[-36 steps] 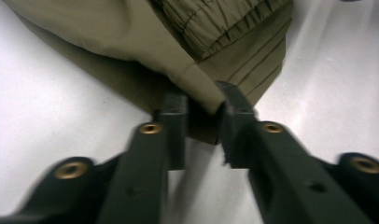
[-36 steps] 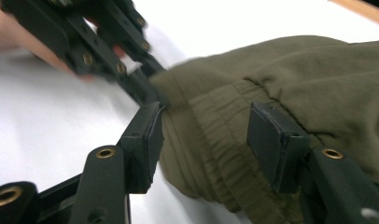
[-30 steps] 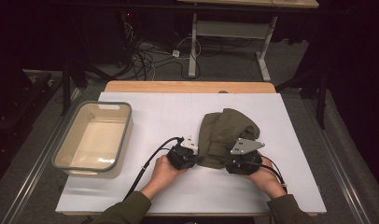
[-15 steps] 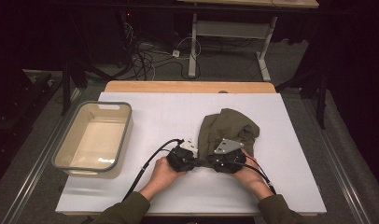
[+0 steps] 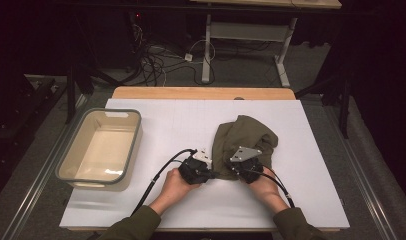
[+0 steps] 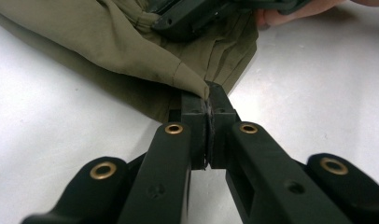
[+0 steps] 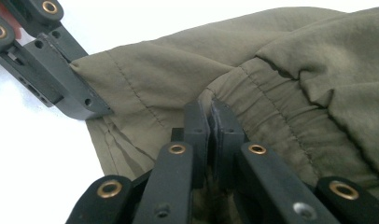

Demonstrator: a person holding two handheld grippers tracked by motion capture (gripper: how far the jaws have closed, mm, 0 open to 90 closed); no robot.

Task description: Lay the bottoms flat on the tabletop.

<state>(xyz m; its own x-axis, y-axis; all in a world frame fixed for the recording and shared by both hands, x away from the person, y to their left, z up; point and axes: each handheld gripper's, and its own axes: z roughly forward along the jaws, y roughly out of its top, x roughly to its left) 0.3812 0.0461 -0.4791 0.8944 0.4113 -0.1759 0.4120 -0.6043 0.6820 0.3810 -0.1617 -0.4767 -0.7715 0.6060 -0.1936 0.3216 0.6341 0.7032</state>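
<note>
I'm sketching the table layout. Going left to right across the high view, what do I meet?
Beige plastic tub → left gripper, jaws shut on the near-left corner of the olive-green garment → right gripper, jaws just closed on the garment's near edge.

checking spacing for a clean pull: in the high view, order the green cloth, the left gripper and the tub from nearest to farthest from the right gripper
1. Green cloth: clamped in the right gripper, bunched just beyond it.
2. Left gripper: beside it to the left, clamped on the cloth's near corner.
3. Tub: far left of the white table.
</note>
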